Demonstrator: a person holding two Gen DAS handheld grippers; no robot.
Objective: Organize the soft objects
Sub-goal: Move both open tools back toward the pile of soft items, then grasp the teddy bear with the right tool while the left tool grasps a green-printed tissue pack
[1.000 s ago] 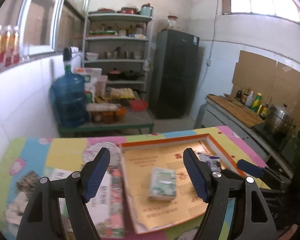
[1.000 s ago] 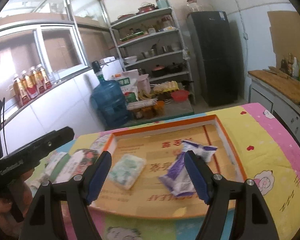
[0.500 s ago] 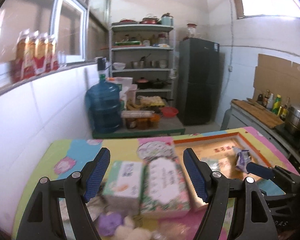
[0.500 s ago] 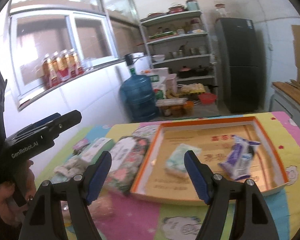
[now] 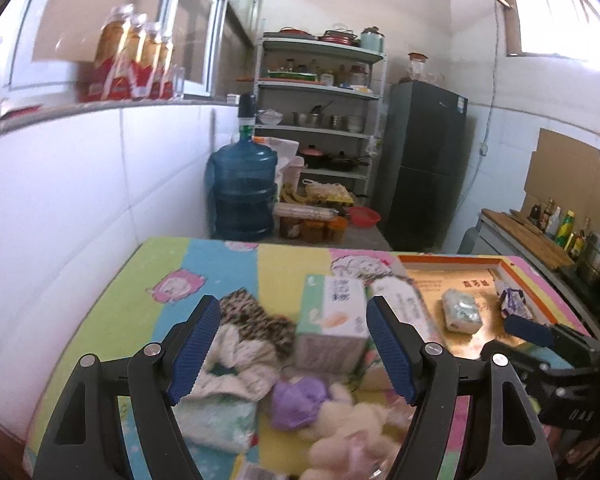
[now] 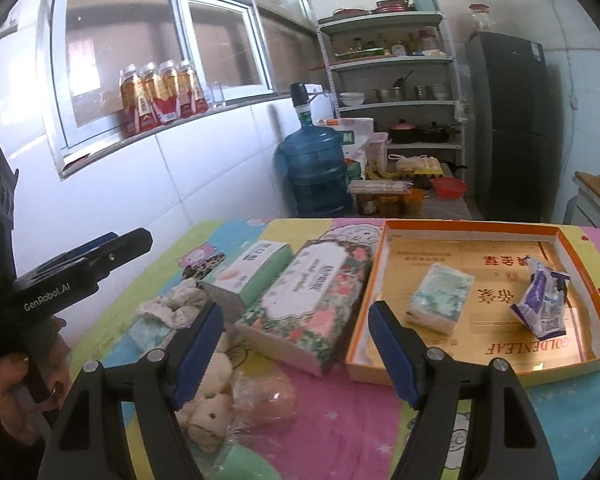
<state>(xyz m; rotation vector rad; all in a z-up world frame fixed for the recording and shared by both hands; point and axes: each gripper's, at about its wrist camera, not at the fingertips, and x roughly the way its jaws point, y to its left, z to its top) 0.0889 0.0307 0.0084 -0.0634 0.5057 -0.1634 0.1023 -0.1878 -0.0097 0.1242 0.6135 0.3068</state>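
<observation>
Tabletop (image 5: 228, 264): soft pile (image 5: 260, 360) between left tool (image 5: 292, 348) fingers.

Right gripper (image 6: 294, 350), jaws spread wide and empty, above a cartoon-print tablecloth (image 6: 356, 408). An orange-rimmed box (image 6: 580, 264) holds a green tissue pack (image 6: 438, 298) and a purple wrapper (image 6: 540, 298), apart. Beside its left wall: floral tissue box (image 6: 312, 300), then green tissue box (image 6: 256, 270). Plush toy (image 6: 208, 412) lower left.
</observation>
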